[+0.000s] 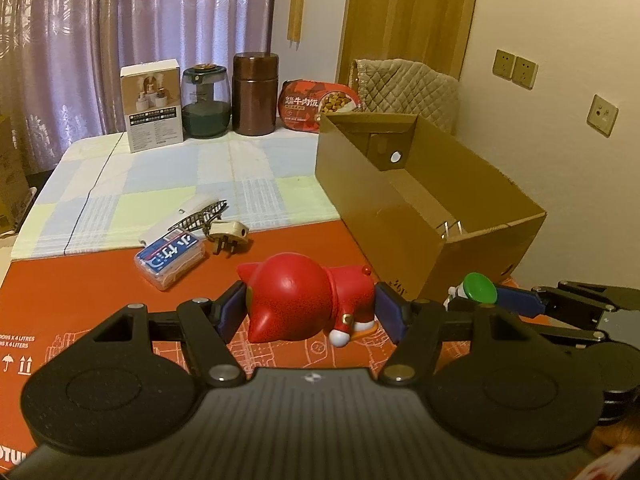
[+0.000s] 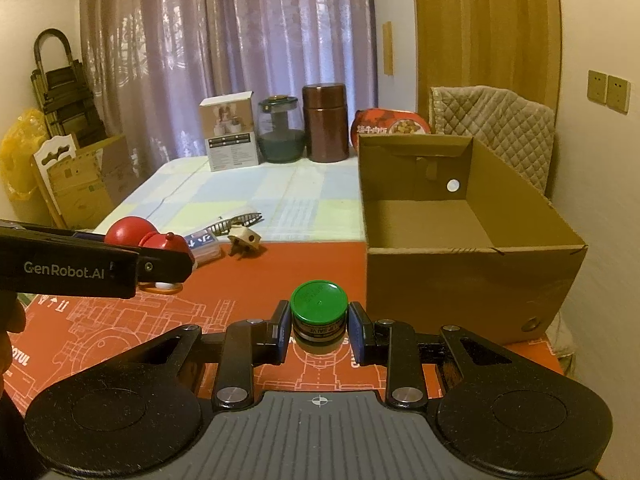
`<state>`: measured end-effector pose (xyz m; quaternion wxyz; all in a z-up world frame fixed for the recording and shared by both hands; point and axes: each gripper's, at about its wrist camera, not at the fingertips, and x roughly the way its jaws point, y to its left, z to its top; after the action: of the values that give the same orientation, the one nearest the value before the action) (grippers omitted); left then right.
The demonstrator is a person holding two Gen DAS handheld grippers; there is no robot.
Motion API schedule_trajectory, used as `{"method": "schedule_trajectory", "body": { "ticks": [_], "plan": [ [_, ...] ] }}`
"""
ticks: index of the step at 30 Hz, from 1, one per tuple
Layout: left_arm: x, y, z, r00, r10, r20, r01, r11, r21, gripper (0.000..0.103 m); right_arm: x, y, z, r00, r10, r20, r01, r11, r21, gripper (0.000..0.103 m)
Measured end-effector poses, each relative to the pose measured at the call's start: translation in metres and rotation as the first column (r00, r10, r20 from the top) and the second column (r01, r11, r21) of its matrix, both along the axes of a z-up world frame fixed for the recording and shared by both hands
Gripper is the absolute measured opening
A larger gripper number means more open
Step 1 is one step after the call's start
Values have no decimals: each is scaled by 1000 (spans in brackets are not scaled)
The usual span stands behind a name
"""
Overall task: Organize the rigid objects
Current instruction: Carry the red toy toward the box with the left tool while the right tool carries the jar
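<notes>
Mauve curtains, cream wall, wooden door, wall sockets

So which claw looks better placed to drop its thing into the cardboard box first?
The right claw, probably. It is shut on the green-lidded jar just beside the open box. The left claw, closed on the red cat toy, sits farther from the box.

Left gripper clamps a red cat figurine; right gripper pinches a green-lidded tin, both angled downward.
</notes>
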<state>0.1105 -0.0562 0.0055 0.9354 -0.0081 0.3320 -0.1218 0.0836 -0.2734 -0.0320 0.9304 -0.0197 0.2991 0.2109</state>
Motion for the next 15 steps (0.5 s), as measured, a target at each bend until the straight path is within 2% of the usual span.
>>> {"method": "schedule_trajectory", "body": {
  "ticks": [10,15],
  "plan": [
    [23,-37,28,995,-88,48,89,996,-28,64,23,-49,46,994,-67,84,68,998,-6,26],
    [46,-71,43,983,-166,76,167,986,-2,64,52,-81,62,992,-102,75,102,995,-2,27]
  ]
}}
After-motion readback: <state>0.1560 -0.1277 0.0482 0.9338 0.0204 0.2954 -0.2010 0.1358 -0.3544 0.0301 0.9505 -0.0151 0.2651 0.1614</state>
